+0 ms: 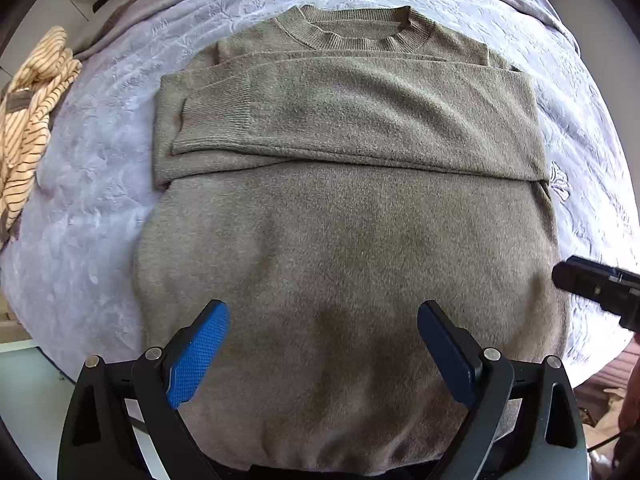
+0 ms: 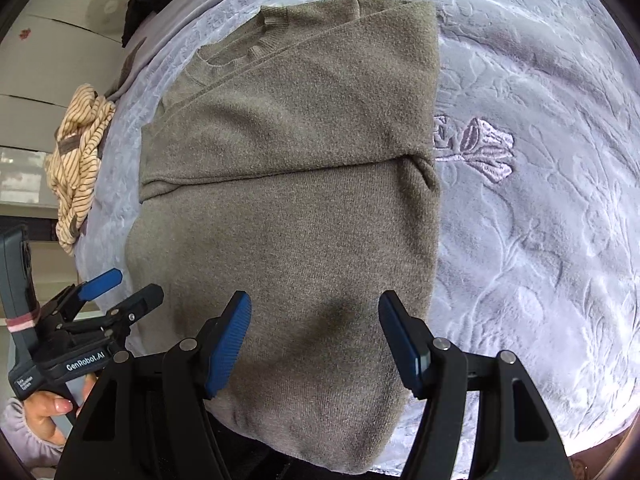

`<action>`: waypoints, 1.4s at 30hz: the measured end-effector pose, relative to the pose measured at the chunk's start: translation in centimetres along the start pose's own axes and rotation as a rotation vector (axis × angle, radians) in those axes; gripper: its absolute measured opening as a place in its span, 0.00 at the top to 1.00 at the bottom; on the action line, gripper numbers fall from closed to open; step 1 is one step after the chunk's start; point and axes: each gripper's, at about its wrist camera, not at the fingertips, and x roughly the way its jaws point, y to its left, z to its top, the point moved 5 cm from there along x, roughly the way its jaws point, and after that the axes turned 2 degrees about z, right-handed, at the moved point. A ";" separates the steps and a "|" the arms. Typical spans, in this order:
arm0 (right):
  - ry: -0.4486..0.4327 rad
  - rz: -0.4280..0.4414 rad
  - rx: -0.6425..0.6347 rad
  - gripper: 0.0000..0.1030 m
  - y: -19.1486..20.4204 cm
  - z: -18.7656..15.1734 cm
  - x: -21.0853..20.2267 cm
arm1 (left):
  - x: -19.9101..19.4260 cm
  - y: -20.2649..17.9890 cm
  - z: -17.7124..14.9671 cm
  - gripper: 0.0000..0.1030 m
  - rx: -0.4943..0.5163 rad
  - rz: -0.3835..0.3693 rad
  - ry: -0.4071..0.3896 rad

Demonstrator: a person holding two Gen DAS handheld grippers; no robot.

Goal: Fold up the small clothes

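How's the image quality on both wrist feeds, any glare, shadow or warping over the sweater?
Left wrist view: sweater sharp and evenly lit, a soft dark shadow between the left tongs, and the fisheye bulges its hem. Right wrist view: bright sheen on the embossed bedspread at right, a similar shadow patch between the right tongs, dark vignette at the corners.

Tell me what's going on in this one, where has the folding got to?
A person holds a gripper in each hand above an olive-grey sweater spread on a pale embossed blanket. Both sleeves are already folded across the chest; the lower body still lies flat, unfolded. The left gripper and right gripper hang over the hem end, jaws open, holding nothing. A striped beige garment lies crumpled at the blanket's far left edge, apparently waiting its turn.
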 end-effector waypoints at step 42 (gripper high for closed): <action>-0.109 0.012 0.170 0.32 -2.3 -18.9 2.0 | 6.1 13.2 -17.5 0.07 0.065 -0.325 0.026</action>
